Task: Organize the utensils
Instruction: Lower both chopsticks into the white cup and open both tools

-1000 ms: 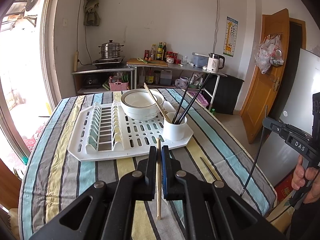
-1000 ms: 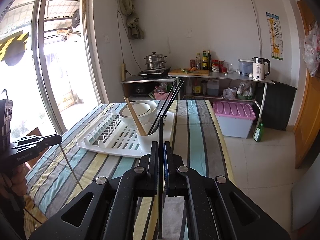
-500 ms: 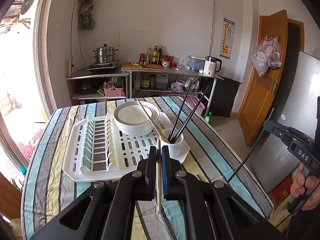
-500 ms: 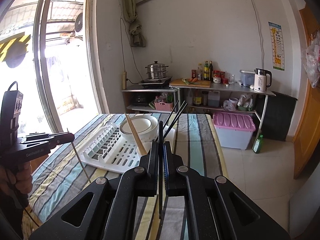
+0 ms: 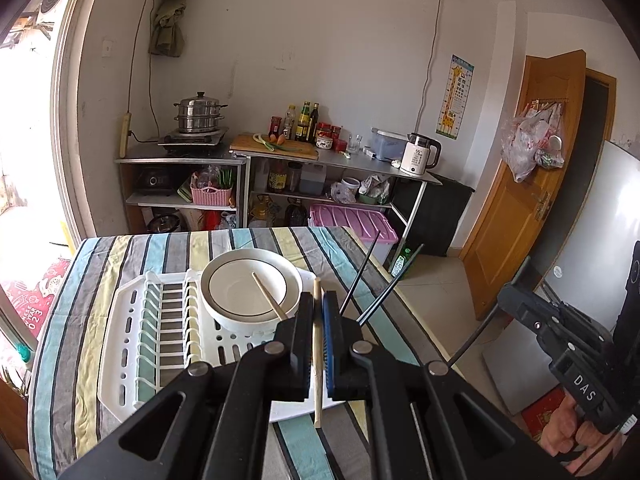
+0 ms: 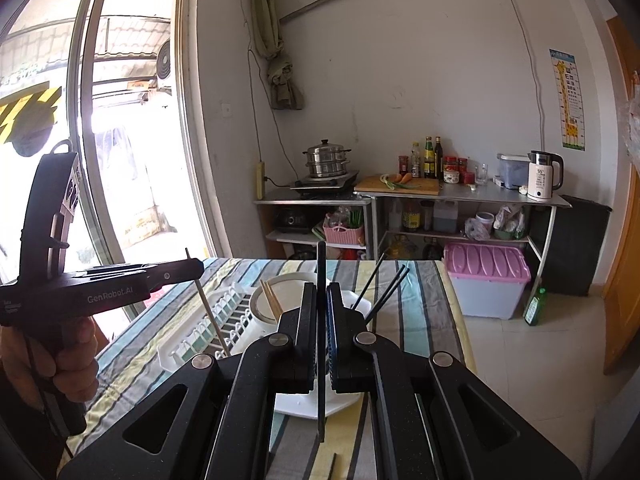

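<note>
My left gripper [image 5: 317, 300] is shut on a wooden chopstick [image 5: 317, 360], held upright above the white drying rack [image 5: 160, 340]. My right gripper [image 6: 321, 292] is shut on a black chopstick [image 6: 321, 264], also upright, above the rack's near end [image 6: 192, 348]. A white bowl [image 5: 250, 292] sits on the rack with a wooden chopstick [image 5: 268, 296] across it. Two black chopsticks [image 5: 360, 284] stand up behind my left fingers; the cup holding them is hidden. In the right wrist view the black chopsticks [image 6: 384, 284] rise beside my fingers.
The striped tablecloth [image 5: 100, 264] covers the table. Another black chopstick [image 6: 334, 466] lies on the cloth near me. A pink-lidded bin [image 6: 486, 280] and a green bottle [image 6: 536, 306] stand on the floor to the right. Kitchen shelves [image 5: 280, 160] line the far wall.
Both grippers have risen and tilted, each still holding its chopstick. The rack, bowl and cup now sit lower and closer under the fingers, and the cup is hidden.
</note>
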